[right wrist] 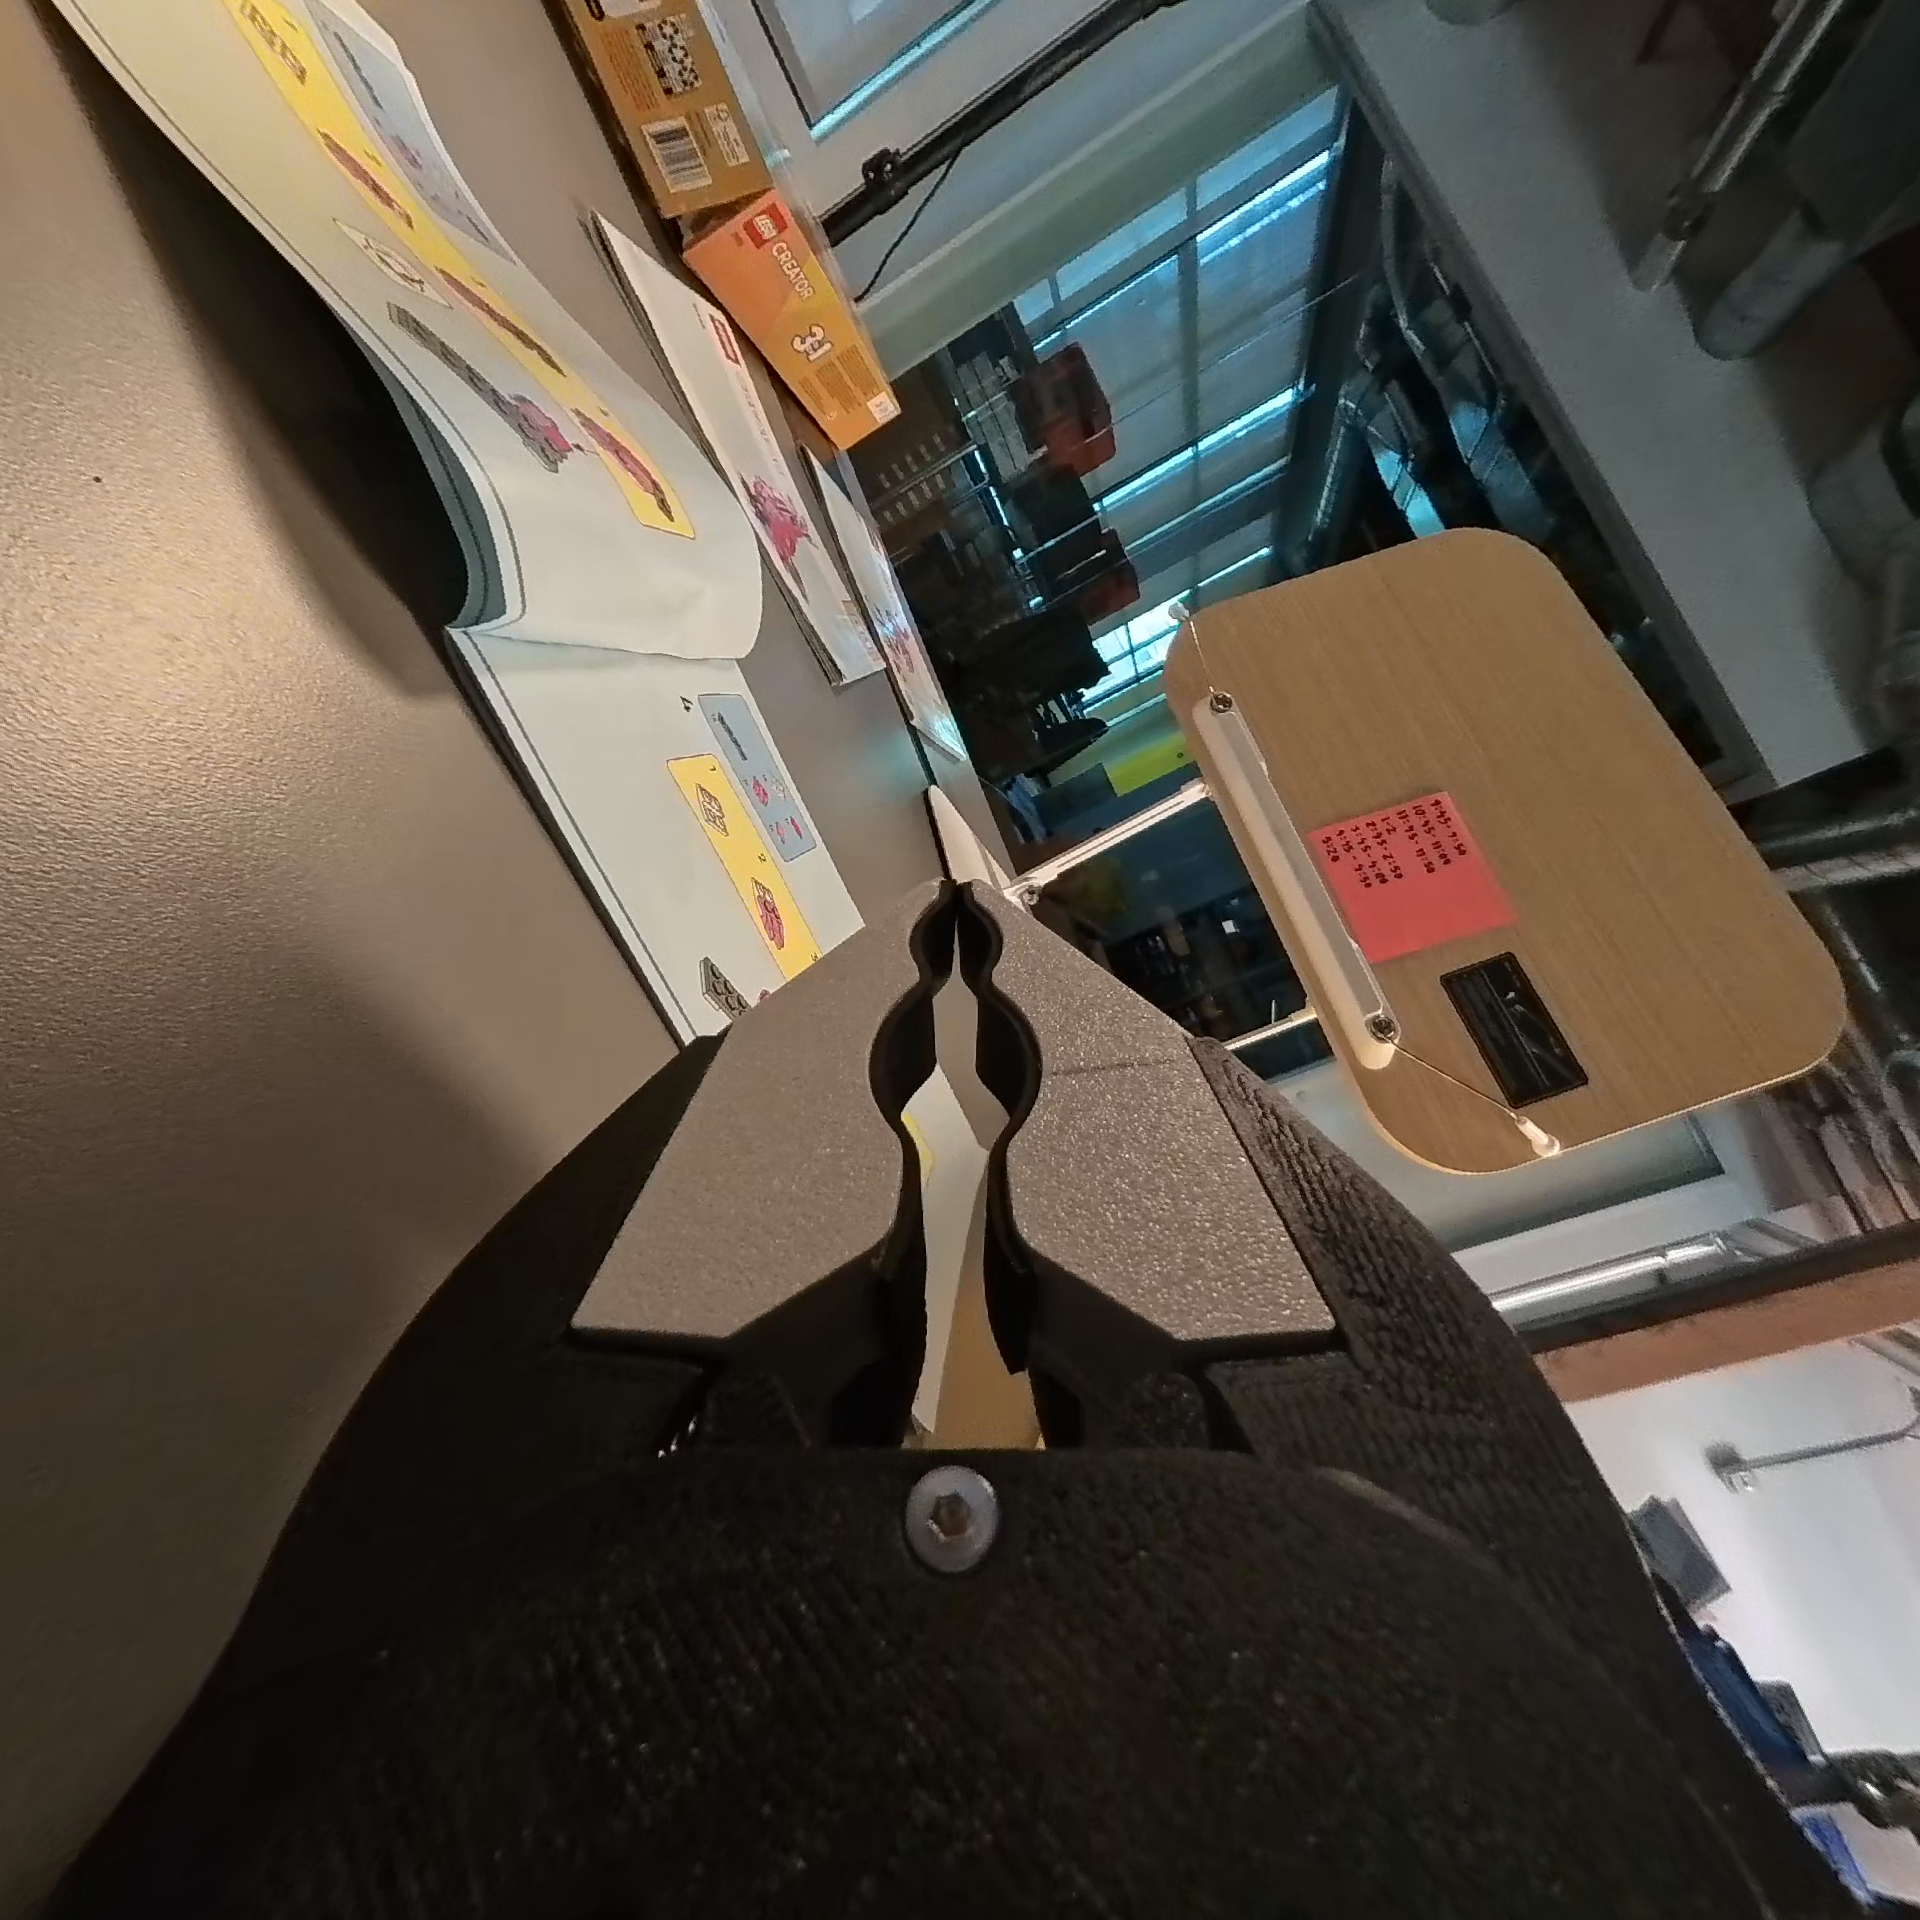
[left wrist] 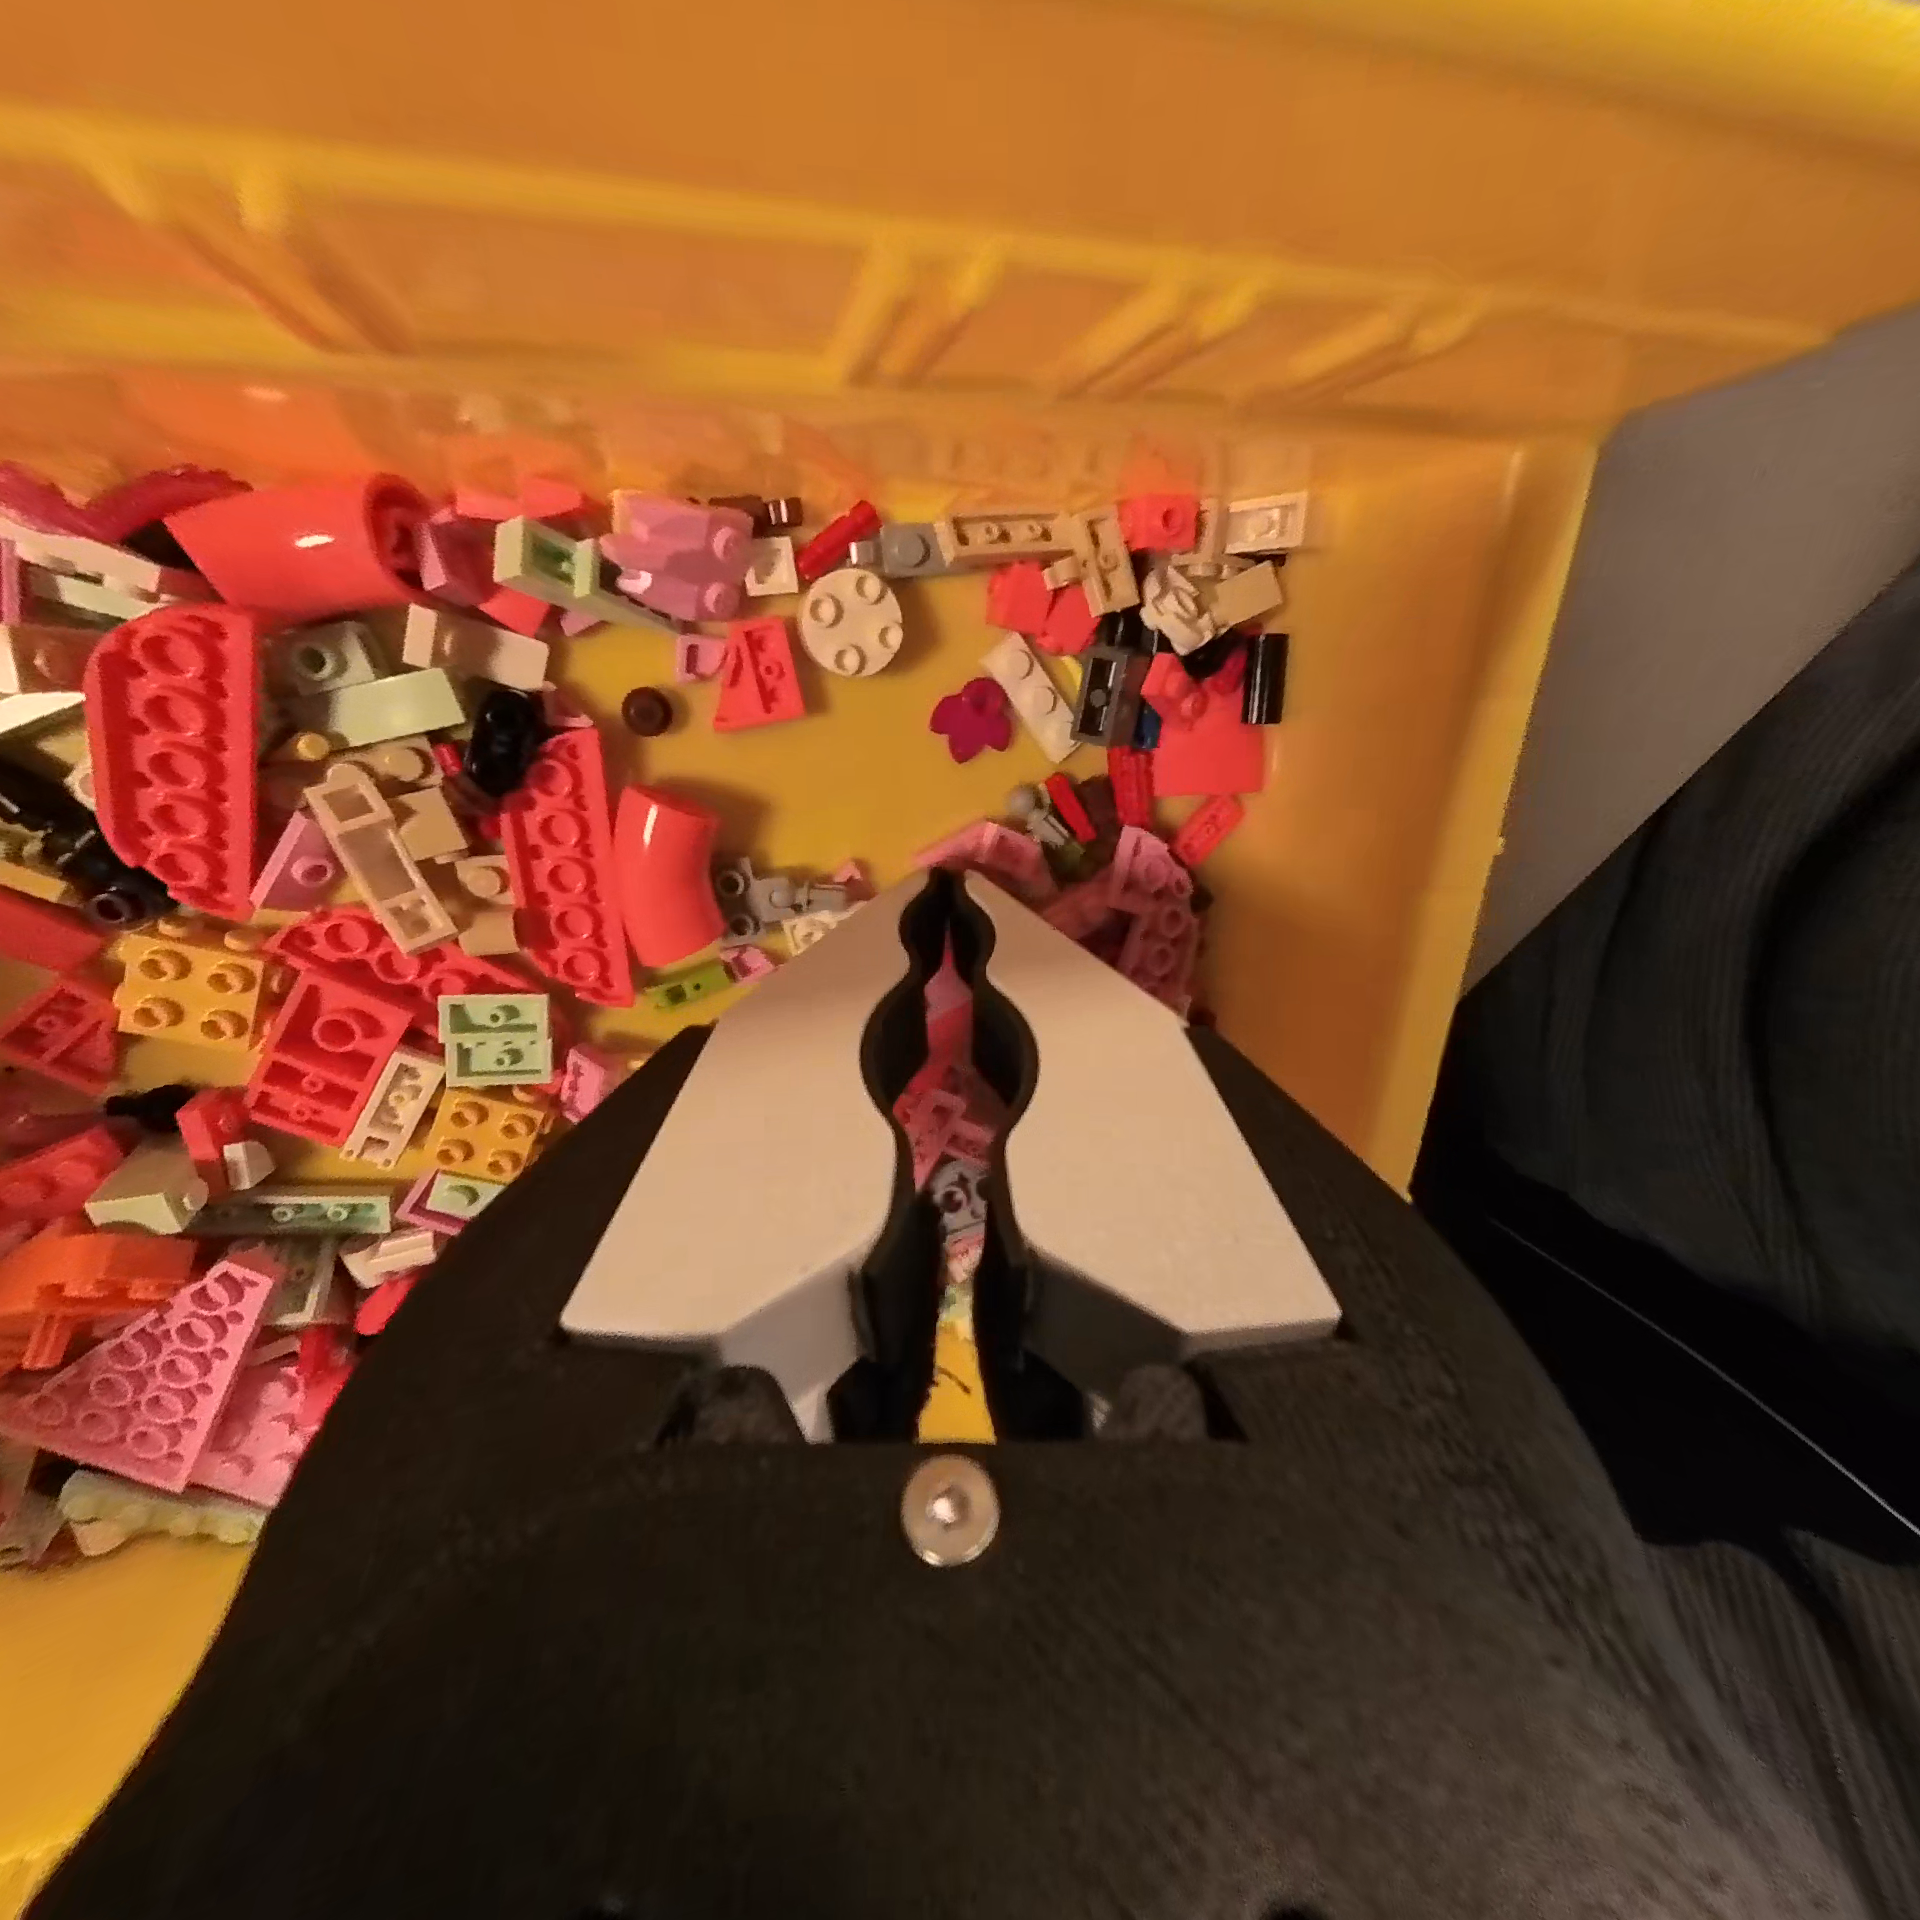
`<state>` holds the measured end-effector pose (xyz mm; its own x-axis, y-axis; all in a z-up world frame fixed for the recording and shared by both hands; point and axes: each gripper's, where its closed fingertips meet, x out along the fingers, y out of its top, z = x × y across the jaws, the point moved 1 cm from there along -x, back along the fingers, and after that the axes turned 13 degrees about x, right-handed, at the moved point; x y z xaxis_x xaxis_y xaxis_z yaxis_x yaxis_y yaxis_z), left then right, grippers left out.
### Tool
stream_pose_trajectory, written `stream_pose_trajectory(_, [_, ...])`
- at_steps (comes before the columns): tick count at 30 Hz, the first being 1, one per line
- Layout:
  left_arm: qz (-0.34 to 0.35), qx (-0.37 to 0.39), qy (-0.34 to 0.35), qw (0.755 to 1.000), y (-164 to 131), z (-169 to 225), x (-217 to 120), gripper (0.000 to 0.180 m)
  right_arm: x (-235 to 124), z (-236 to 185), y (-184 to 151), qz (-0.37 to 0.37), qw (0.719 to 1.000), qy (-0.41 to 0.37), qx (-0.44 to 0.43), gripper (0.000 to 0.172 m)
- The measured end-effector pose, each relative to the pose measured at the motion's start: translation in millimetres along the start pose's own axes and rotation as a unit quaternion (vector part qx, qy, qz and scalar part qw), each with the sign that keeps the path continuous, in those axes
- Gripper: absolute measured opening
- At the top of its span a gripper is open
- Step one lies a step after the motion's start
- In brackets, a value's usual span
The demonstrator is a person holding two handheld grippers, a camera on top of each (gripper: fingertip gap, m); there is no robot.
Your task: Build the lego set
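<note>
- Over the right corner of a yellow bin (left wrist: 1392, 644), the left gripper (left wrist: 943, 883) hangs with its fingertips closed together and nothing between them.
- Its tips sit just above a heap of pink plates (left wrist: 1143, 914) piled against the bin's right wall.
- Just left of the tips lie a small grey clip piece (left wrist: 774, 896) and a curved red brick (left wrist: 665, 873); a long red plate (left wrist: 566, 862) lies beside that brick.
- Farther off on bare bin floor are a magenta flower piece (left wrist: 975, 717), a round white plate (left wrist: 850, 615) and a red wedge plate (left wrist: 761, 675).
- The left half of the bin is thick with red, pink, yellow and pale green bricks (left wrist: 208, 935).
- Beside the bin on the right is a dark fabric surface (left wrist: 1704, 1039).
- In the right wrist view, which is tilted, the right gripper (right wrist: 954, 891) is also closed tip to tip, with nothing held.
- It is above a grey table (right wrist: 208, 831), near an open instruction booklet (right wrist: 644, 748).
- More booklets (right wrist: 748, 436) and an orange box (right wrist: 800, 322) lie beyond.
- A wooden board (right wrist: 1621, 727) bearing a red sticky note (right wrist: 1413, 873) stands to the right.
</note>
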<state>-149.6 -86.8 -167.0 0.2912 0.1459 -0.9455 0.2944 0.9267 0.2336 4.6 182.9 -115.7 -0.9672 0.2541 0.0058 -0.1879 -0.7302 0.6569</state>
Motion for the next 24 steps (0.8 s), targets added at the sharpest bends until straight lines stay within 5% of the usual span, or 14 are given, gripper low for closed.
stream_pose_trajectory(13, [0.021, -0.009, 0.029, 0.999, 7.6, 5.8, 0.8, 0.026, 0.0, -0.6, -0.1, 0.000, 1.000, 0.002, -0.001, 0.000])
stream_pose_trajectory(24, [0.025, -0.005, 0.030, 0.999, 10.2, 5.2, 5.8, 0.027, -0.1, -1.0, -0.2, 0.000, 1.000, 0.003, -0.002, 0.000])
